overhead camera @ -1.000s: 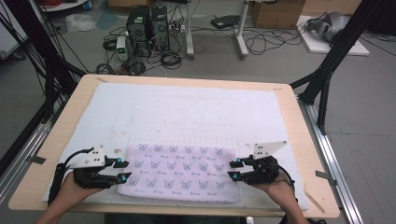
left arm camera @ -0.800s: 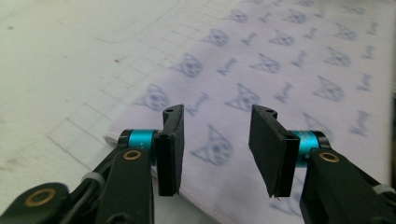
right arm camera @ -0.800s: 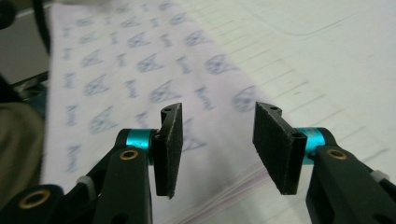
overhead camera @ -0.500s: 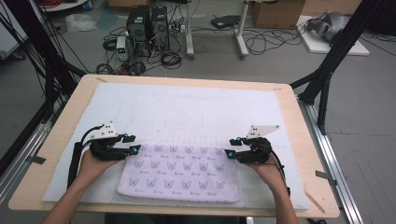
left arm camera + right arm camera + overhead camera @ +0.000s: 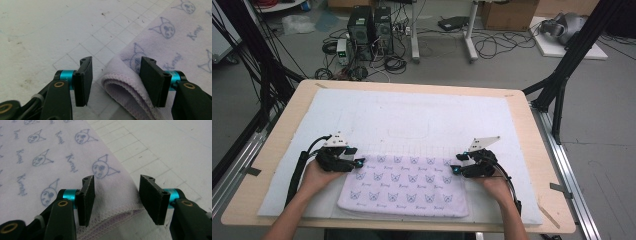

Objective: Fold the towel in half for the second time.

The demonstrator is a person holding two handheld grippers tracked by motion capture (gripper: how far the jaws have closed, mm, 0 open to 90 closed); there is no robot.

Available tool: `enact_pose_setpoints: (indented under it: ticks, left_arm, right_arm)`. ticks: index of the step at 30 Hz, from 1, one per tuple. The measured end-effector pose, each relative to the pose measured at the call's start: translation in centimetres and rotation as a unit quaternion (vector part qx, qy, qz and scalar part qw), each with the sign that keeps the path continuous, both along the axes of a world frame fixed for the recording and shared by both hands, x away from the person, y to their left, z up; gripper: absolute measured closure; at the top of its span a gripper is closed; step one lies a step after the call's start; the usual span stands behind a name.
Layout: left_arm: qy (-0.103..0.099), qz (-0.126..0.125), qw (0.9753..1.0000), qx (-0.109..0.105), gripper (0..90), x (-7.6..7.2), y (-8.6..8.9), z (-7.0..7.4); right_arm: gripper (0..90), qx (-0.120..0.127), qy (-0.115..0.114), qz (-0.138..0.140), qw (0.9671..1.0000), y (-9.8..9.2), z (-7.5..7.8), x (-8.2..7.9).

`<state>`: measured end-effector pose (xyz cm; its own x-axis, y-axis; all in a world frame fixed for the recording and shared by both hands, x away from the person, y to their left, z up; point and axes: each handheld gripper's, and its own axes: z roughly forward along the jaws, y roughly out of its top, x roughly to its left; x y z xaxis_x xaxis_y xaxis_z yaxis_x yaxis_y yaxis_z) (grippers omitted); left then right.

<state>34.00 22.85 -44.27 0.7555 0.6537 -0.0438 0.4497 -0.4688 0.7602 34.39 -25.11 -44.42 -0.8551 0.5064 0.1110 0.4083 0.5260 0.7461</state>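
- High view had the folded towel lying at the near edge of the white mat.
- Left gripper sat at its far left corner, jaws released.
- Right gripper sat at the far right corner, jaws apart too, straddling the hem.

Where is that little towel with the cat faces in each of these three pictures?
High view: the towel lies low at centre, between the two grippers.
Left gripper view: its folded corner sits at lower right, between the open fingers.
Right gripper view: it fills the left side, its hemmed edge between the open fingers.
Shared landmark: the grid lines on the white mat.
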Motion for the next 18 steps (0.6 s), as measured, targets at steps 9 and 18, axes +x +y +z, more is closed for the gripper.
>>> enact_pose_setpoints:
  ticks: [9, 18]
  left_arm:
    - [0.009, -0.026, 0.9995, -0.018, 62.3, -0.1, 0.1, -0.2]
    - [-0.031, -0.019, 0.9993, -0.014, 81.8, -0.8, -0.2, 0.9]
  right_arm:
    - [65.4, 0.014, 0.009, 0.012, 0.9998, -0.2, -0.4, -0.2]
    - [81.6, 0.017, -0.012, 0.015, 0.9997, 0.1, 0.9, -0.7]
